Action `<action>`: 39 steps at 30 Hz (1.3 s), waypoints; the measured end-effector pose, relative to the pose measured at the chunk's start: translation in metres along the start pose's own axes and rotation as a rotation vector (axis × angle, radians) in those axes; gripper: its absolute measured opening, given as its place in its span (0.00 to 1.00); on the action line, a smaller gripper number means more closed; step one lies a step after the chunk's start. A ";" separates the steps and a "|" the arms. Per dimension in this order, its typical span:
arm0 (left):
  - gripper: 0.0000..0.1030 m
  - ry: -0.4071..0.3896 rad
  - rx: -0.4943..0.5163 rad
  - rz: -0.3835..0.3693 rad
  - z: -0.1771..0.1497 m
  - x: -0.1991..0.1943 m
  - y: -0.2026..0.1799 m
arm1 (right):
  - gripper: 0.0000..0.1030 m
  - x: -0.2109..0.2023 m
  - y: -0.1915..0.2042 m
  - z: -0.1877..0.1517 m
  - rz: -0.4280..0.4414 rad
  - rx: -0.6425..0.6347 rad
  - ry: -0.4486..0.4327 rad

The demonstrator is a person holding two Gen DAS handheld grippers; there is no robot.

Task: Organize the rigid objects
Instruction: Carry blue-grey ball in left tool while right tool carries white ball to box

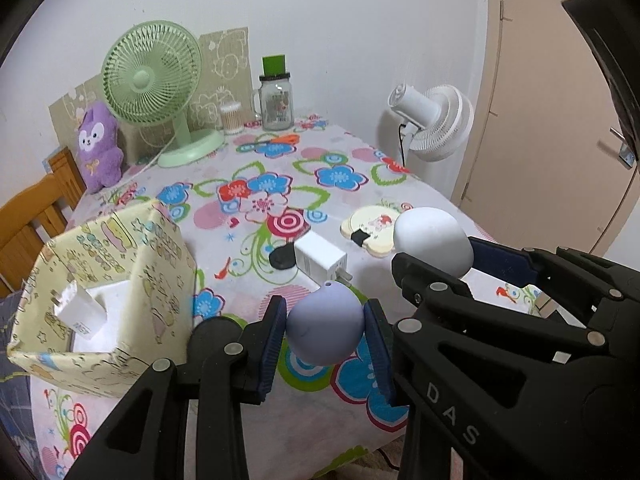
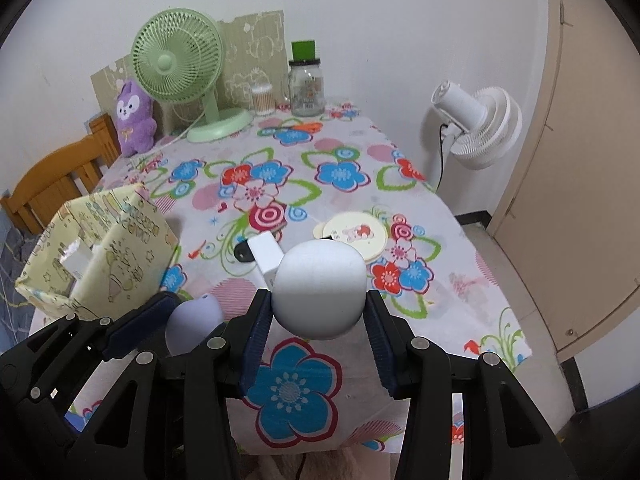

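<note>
My left gripper (image 1: 325, 330) is shut on a lavender egg-shaped object (image 1: 325, 326), held above the flowered tablecloth; it also shows at the lower left of the right wrist view as the lavender object (image 2: 194, 324). My right gripper (image 2: 318, 312) is shut on a larger white egg-shaped object (image 2: 320, 288), seen from the left wrist as the white object (image 1: 432, 240). A yellow patterned box (image 1: 120, 280) stands open at the left with a white charger (image 1: 80, 308) inside. A second white charger (image 1: 320, 260) lies on the cloth beside a black item (image 1: 282, 258).
A round cream coaster (image 2: 356, 234) lies right of centre. At the back stand a green fan (image 1: 152, 76), a purple plush (image 1: 98, 148), a cotton swab jar (image 1: 232, 118) and a glass jar (image 1: 276, 100). A white fan (image 1: 436, 120) stands off the table's right edge; a wooden chair (image 1: 32, 216) at left.
</note>
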State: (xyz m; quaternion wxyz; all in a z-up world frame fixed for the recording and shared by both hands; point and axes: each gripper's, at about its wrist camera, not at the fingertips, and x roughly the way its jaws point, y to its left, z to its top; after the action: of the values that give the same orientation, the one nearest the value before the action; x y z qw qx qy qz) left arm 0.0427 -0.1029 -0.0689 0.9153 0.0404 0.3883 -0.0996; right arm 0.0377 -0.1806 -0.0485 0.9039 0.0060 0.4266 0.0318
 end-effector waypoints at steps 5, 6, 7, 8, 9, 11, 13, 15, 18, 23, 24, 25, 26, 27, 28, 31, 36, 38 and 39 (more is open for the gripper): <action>0.39 -0.018 0.001 0.003 0.005 -0.011 0.003 | 0.48 -0.012 0.004 0.006 -0.011 -0.011 -0.027; 0.39 -0.020 0.001 0.003 0.006 -0.013 0.004 | 0.48 -0.014 0.005 0.006 -0.014 -0.012 -0.032; 0.39 -0.023 0.002 0.004 0.007 -0.015 0.004 | 0.48 -0.017 0.006 0.007 -0.015 -0.014 -0.036; 0.39 -0.026 0.004 0.005 0.008 -0.016 0.004 | 0.48 -0.019 0.007 0.008 -0.015 -0.014 -0.040; 0.39 -0.029 0.005 0.004 0.009 -0.018 0.005 | 0.48 -0.020 0.007 0.008 -0.015 -0.014 -0.042; 0.39 -0.037 0.007 0.005 0.011 -0.022 0.006 | 0.48 -0.024 0.009 0.011 -0.017 -0.014 -0.049; 0.39 -0.046 0.009 0.007 0.013 -0.026 0.007 | 0.48 -0.028 0.010 0.013 -0.017 -0.015 -0.058; 0.39 -0.055 0.012 0.011 0.015 -0.030 0.008 | 0.48 -0.032 0.011 0.016 -0.015 -0.015 -0.069; 0.39 -0.065 0.013 0.015 0.018 -0.036 0.011 | 0.48 -0.038 0.014 0.019 -0.013 -0.018 -0.081; 0.39 -0.073 0.015 0.021 0.022 -0.043 0.015 | 0.48 -0.044 0.019 0.024 -0.009 -0.023 -0.092; 0.39 -0.075 0.014 0.022 0.023 -0.044 0.017 | 0.48 -0.046 0.021 0.026 -0.008 -0.024 -0.095; 0.39 -0.078 0.014 0.022 0.024 -0.045 0.018 | 0.48 -0.047 0.022 0.027 -0.008 -0.026 -0.099; 0.39 -0.080 0.014 0.022 0.025 -0.047 0.019 | 0.48 -0.048 0.024 0.028 -0.007 -0.027 -0.101; 0.39 -0.082 0.013 0.022 0.026 -0.047 0.021 | 0.48 -0.049 0.026 0.029 -0.007 -0.029 -0.104; 0.39 -0.084 0.013 0.023 0.026 -0.048 0.022 | 0.48 -0.050 0.027 0.031 -0.008 -0.030 -0.106; 0.39 -0.084 0.011 0.023 0.028 -0.048 0.027 | 0.48 -0.050 0.031 0.034 -0.008 -0.033 -0.109; 0.39 -0.078 0.011 0.023 0.029 -0.048 0.036 | 0.48 -0.046 0.041 0.037 -0.006 -0.034 -0.102; 0.39 -0.076 0.013 0.025 0.029 -0.049 0.040 | 0.48 -0.045 0.045 0.039 -0.004 -0.034 -0.101; 0.39 -0.075 0.014 0.025 0.029 -0.049 0.042 | 0.48 -0.045 0.046 0.040 -0.004 -0.033 -0.100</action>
State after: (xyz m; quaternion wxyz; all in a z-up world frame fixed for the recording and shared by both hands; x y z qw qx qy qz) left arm 0.0393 -0.0592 -0.0136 0.9301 0.0476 0.3523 -0.0923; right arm 0.0374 -0.1364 0.0127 0.9241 -0.0082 0.3802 0.0368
